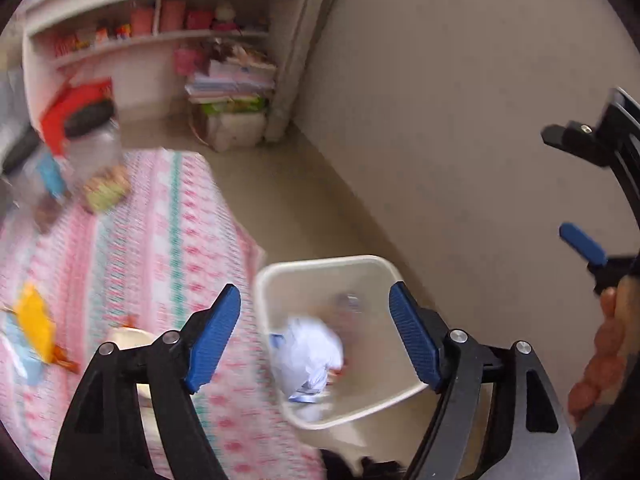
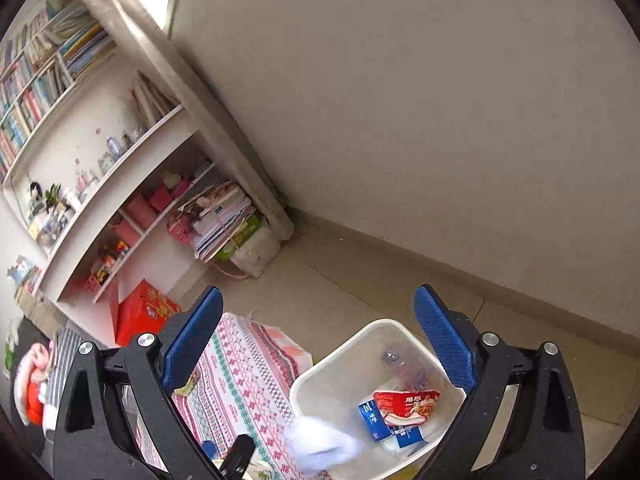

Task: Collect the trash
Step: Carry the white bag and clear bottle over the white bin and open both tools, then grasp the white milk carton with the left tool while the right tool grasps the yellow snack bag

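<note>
A white trash bin [image 1: 280, 280] stands on the floor beside the table; in the right wrist view the bin [image 2: 344, 356] holds a red wrapper [image 2: 404, 402] and blue cartons [image 2: 374, 420]. A crumpled white tissue [image 1: 308, 354] is blurred inside the bin mouth, and shows blurred over the rim in the right wrist view [image 2: 324, 442]. My left gripper [image 1: 316, 340] is open and empty above the bin. My right gripper [image 2: 318, 344] is open and empty above the bin; it also shows at the right edge of the left wrist view [image 1: 580, 240]. A yellow wrapper [image 1: 36, 328] lies on the table.
The table has a pink patterned cloth [image 1: 152, 240]. On it are a jar with a black lid [image 1: 92, 136], a small packet [image 1: 106, 190] and a white bowl [image 1: 132, 340]. A bookshelf [image 2: 100, 160], a red box [image 2: 140, 312] and stacked papers [image 2: 224, 220] stand by the wall.
</note>
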Available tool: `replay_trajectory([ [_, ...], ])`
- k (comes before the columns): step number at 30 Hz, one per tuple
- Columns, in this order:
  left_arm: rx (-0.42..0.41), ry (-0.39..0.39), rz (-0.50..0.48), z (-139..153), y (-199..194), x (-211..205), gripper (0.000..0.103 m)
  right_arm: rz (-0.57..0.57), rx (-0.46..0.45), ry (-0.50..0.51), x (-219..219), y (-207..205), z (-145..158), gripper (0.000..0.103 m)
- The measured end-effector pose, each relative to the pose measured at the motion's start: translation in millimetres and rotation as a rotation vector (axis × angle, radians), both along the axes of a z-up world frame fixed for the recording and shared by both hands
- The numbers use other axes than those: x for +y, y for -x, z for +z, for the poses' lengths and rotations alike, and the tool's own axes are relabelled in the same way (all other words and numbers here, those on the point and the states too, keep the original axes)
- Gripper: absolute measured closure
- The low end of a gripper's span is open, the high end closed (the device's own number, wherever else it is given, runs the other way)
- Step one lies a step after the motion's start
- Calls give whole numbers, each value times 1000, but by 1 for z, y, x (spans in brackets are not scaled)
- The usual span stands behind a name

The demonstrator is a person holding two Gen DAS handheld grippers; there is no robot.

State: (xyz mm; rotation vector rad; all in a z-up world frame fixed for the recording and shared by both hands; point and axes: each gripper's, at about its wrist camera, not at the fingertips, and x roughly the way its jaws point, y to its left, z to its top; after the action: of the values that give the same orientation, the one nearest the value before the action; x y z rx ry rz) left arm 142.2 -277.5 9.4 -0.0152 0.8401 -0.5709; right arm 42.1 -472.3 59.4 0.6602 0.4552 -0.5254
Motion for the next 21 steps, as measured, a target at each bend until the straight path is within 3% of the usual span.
replay_trajectory([
  [5,-59,-45,70,12,3,45,22,113,45,60,40,-25,-3,10],
  [9,-53,-74,166,11,-7,96,21,220,92,140,80,-47,-4,9],
  [17,98,-79,451,-33,-44,232,21,363,175,393,164,-76,-10,7],
  [21,164,-83,573,-62,-58,284,21,426,195,423,192,-90,-16,7],
])
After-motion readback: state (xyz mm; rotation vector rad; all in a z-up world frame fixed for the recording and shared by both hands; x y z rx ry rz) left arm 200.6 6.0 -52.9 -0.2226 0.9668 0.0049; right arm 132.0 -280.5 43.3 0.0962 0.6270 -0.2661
